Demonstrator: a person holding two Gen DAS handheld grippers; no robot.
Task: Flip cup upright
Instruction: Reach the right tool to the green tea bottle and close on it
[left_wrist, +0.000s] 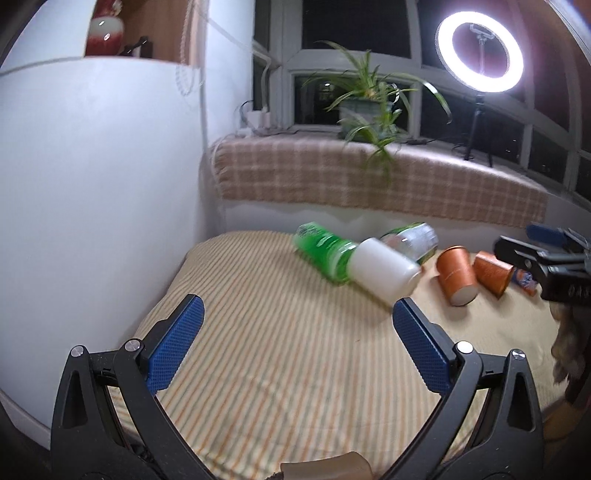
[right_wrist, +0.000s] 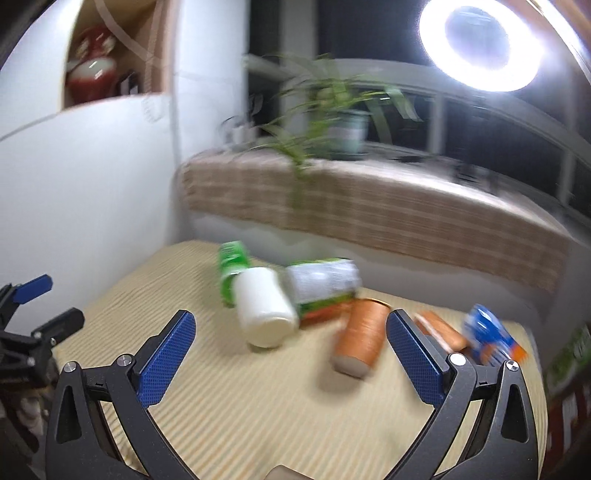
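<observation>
Several cups lie on their sides on a striped cloth table (left_wrist: 280, 354). A white cup (left_wrist: 384, 271) lies in the middle, also in the right wrist view (right_wrist: 264, 308). An orange cup (left_wrist: 456, 275) lies to its right, with a second orange cup (left_wrist: 493, 273) beyond. In the right wrist view the orange cup (right_wrist: 360, 334) lies just ahead of my right gripper (right_wrist: 290, 325), which is open and empty. My left gripper (left_wrist: 295, 312) is open and empty, short of the white cup.
A green cup (left_wrist: 325, 251) and a clear labelled cup (left_wrist: 413, 238) lie behind the white one. A blue packet (right_wrist: 487, 338) lies at the right. A white wall (left_wrist: 103, 184) stands left; a plaid-covered sill (left_wrist: 369, 177) with a plant and ring light runs behind.
</observation>
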